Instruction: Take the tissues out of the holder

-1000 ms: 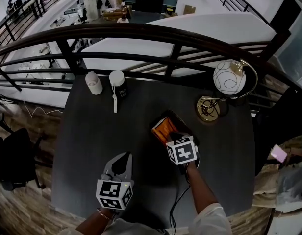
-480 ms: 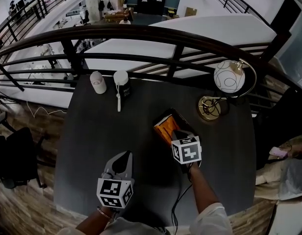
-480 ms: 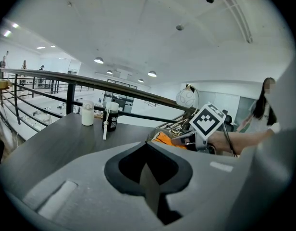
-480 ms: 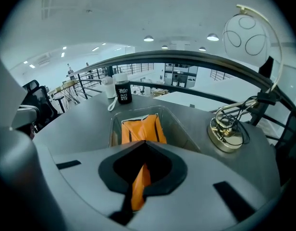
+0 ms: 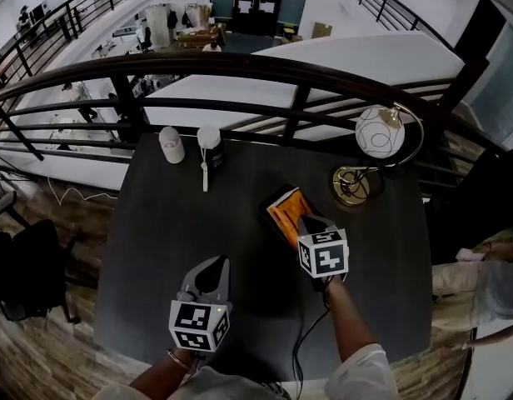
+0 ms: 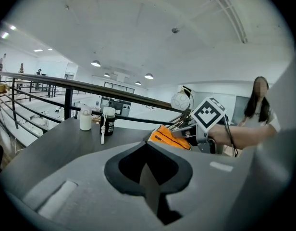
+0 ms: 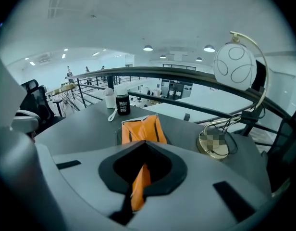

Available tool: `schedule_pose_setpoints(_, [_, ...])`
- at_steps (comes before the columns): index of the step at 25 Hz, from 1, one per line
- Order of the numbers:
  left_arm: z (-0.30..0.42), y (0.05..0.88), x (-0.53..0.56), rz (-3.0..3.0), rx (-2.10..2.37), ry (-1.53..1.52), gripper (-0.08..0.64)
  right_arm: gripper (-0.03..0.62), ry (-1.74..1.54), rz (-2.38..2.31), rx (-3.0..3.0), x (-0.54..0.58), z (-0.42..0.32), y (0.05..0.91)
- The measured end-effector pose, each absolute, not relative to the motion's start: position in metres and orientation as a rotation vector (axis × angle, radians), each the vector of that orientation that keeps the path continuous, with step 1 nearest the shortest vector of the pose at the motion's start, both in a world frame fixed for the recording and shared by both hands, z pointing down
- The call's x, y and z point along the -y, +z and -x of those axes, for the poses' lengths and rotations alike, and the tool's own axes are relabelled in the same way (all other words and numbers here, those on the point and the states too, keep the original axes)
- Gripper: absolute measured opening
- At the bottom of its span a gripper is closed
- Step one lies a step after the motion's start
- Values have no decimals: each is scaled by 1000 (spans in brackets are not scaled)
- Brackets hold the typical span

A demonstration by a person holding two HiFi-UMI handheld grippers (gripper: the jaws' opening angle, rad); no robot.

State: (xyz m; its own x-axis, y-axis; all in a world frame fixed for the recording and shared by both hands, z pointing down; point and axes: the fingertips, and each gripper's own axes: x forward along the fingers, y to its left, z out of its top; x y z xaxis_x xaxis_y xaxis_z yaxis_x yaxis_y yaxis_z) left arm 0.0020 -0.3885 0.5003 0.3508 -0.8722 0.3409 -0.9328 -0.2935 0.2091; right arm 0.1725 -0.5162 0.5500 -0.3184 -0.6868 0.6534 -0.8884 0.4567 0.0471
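Observation:
An orange tissue pack (image 5: 286, 213) lies in a shallow black holder (image 5: 269, 203) on the dark table, right of the middle. My right gripper (image 5: 306, 222) is at the pack's near end. In the right gripper view its jaws (image 7: 141, 174) are shut on a fold of the orange pack (image 7: 140, 129). My left gripper (image 5: 213, 265) hovers over the table's front left part, apart from the pack, shut and with nothing between its jaws (image 6: 147, 165). From the left gripper view the pack (image 6: 168, 136) shows beside the right gripper's marker cube.
A brass lamp with a white globe (image 5: 379, 132) stands at the back right, its base (image 5: 351, 185) close to the holder. A white bottle (image 5: 171, 145), a dark jar (image 5: 210, 147) and a white spoon (image 5: 204, 176) sit at the back left. A black railing (image 5: 240, 65) borders the table's far side.
My right gripper has closed on the pack's near end and moved slightly right with it. The left gripper has stayed in place.

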Motion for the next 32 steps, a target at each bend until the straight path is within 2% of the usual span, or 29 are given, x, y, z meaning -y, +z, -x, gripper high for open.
schedule_pose_setpoints(16, [-9,463,347,-2342,1565,181,9,9,326,-1367,2177,460,-164,469])
schedule_pose_setpoints(32, [-21,471,288,-2401,1474,227,9,9,440,-1365,2135,356,-161,498])
